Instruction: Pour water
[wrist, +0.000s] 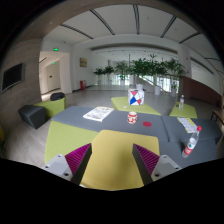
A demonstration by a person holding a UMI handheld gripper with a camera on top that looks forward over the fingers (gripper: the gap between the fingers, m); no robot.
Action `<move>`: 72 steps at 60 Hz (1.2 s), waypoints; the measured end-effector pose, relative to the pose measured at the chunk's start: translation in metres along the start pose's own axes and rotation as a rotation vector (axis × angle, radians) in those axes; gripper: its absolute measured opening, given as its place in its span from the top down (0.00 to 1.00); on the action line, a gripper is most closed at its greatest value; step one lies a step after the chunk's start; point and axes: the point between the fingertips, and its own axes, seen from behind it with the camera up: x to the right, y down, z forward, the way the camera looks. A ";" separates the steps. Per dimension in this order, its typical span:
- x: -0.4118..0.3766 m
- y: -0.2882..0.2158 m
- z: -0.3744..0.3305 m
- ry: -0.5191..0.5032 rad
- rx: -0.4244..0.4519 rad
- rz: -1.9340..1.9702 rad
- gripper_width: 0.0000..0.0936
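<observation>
My tongs [112, 163] sit wide apart with nothing between them, only a yellow-green panel of the surface [120, 160] under the gap. The things for pouring are well ahead: a small red-and-white cup [132, 117] on the grey part of the surface, a taller red-white-blue container [136, 97] beyond it on a far yellow-green panel, and a bottle [181, 101] off toward my right finger's side, also far. Another bottle or can [189, 146] with a red cap stands near the right edge of the surface, closer to me; too small to tell what it is. White papers [98, 113] lie left of the cup. Risks as I judge them: I can't tell which vessel holds water, so I could grab the wrong one; the cup looks light and a finger nudge on approach could tip or slide it; the item near the right edge could get knocked off the surface if I swing in from that side. Room: the middle lane straight ahead is open up to the cup, the left side is fairly free bar the papers. Chairs [35, 115] stand beyond the left edge, plants [150, 68] far behind.
</observation>
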 end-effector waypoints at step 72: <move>0.529 0.118 0.176 0.510 0.083 0.078 0.42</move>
